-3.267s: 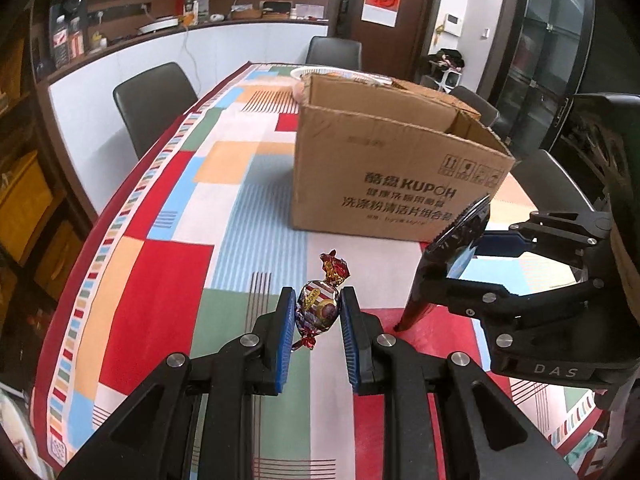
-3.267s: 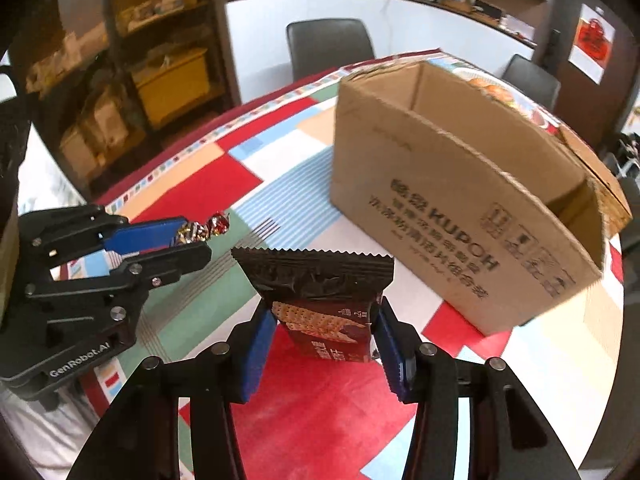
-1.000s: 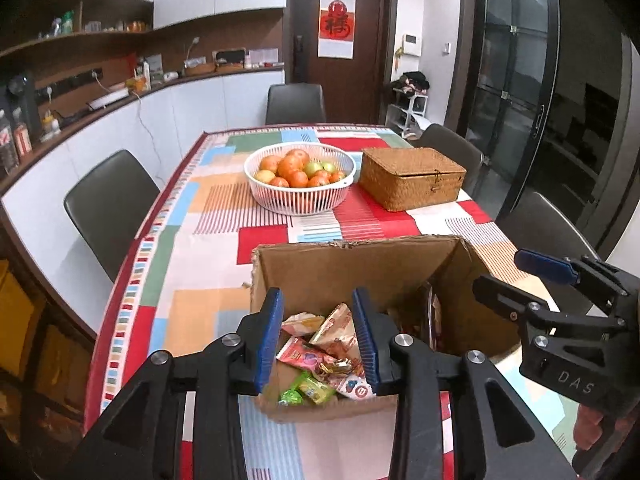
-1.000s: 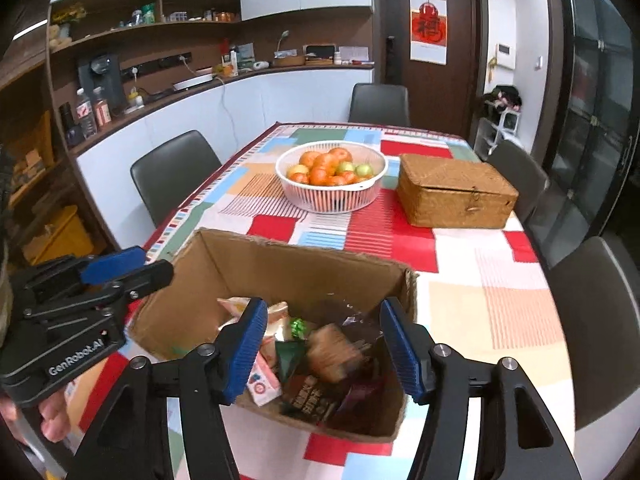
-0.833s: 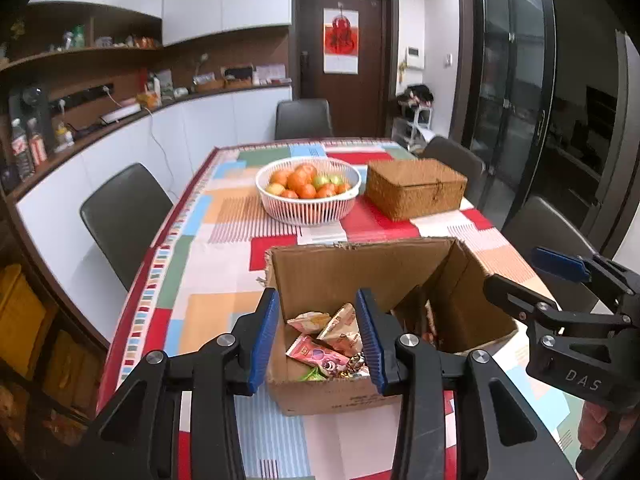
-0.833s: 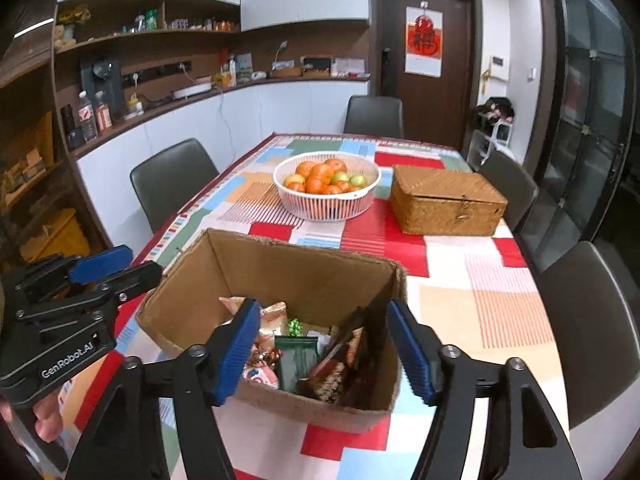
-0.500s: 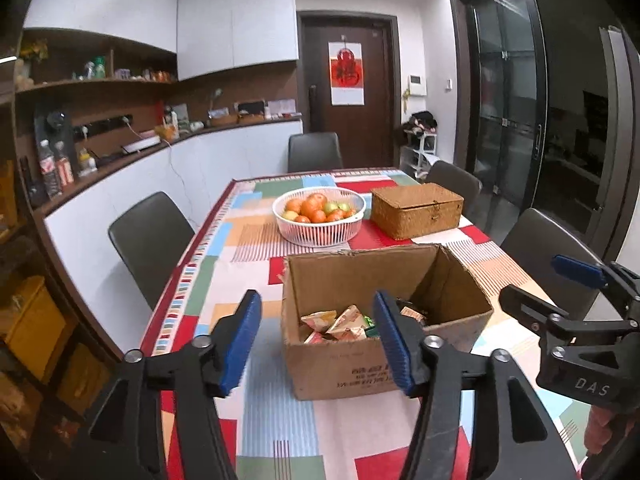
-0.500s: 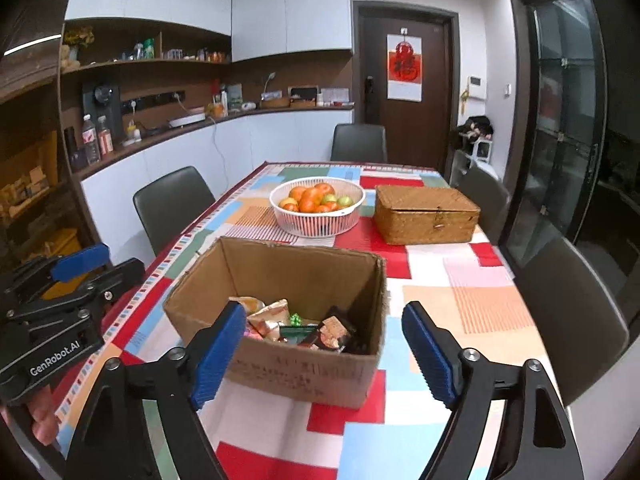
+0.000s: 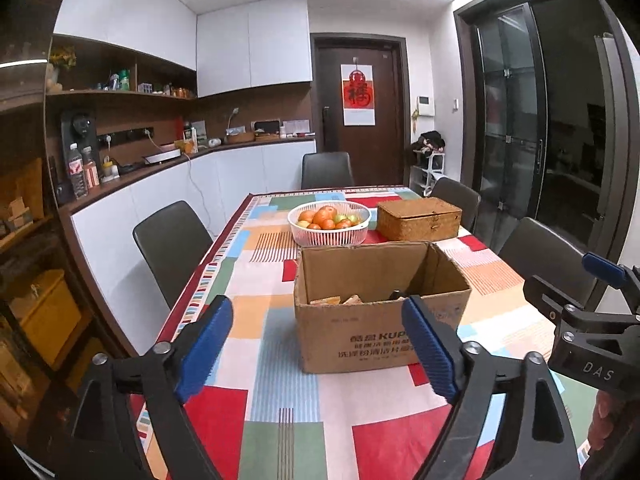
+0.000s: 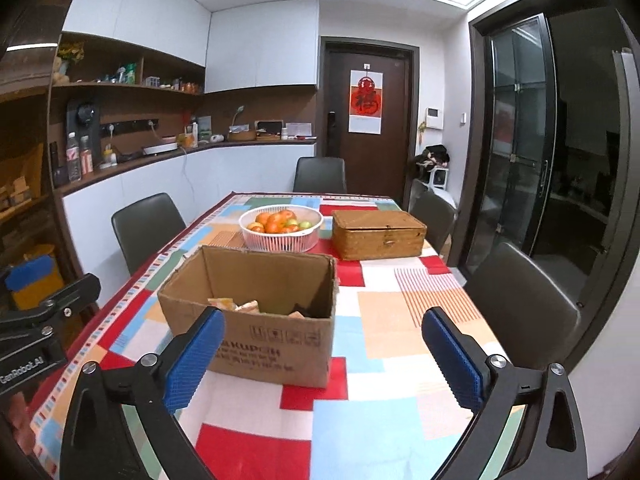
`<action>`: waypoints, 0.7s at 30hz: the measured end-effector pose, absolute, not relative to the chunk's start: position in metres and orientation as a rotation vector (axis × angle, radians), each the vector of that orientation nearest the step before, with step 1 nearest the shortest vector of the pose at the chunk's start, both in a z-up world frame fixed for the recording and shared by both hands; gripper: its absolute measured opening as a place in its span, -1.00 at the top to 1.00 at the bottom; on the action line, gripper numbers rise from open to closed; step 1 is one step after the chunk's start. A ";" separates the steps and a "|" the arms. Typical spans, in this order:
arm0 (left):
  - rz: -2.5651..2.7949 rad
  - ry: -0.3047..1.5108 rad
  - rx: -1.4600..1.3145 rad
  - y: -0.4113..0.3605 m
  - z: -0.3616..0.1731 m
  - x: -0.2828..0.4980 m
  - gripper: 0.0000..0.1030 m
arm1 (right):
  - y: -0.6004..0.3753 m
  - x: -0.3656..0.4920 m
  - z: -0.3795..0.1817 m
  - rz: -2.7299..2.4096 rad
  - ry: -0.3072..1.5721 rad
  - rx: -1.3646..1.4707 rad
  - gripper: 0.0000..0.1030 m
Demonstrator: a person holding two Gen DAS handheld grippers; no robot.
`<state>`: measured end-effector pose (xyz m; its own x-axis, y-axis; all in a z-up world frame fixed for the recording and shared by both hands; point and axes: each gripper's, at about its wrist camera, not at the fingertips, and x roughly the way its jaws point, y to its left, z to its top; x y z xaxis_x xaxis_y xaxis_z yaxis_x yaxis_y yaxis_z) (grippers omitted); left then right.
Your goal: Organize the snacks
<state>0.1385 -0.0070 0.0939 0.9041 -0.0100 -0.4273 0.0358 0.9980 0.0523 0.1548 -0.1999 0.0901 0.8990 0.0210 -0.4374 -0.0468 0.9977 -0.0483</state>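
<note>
Snacks (image 10: 240, 305) now lie inside the cardboard box (image 9: 380, 320) mid-table; we've pulled both hands back from over it, and the left gripper (image 9: 318, 354) and right gripper (image 10: 320, 354) have just been opening, nothing between the jaws. That delivery looks done. Beyond the box sit the fruit basket (image 9: 329, 229) and wicker box (image 9: 418, 218), both clear of our way.

I am looking into a home dining room — a long worktop (image 9: 256, 360) under a patchwork-coloured cloth, ringed by dark padded chairs (image 9: 170, 240). A basket of fruit (image 9: 329, 224) and a wicker box (image 9: 418, 219) sit on it. Behind, white cabinets, open shelves (image 9: 120, 92) of bottles and a red festive hanging (image 9: 358, 94) on the door — domestic touches throughout.
</note>
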 end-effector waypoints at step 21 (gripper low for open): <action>0.014 0.431 0.038 0.001 0.093 0.110 -1.00 | -0.198 0.127 0.087 0.029 0.431 -0.091 -0.95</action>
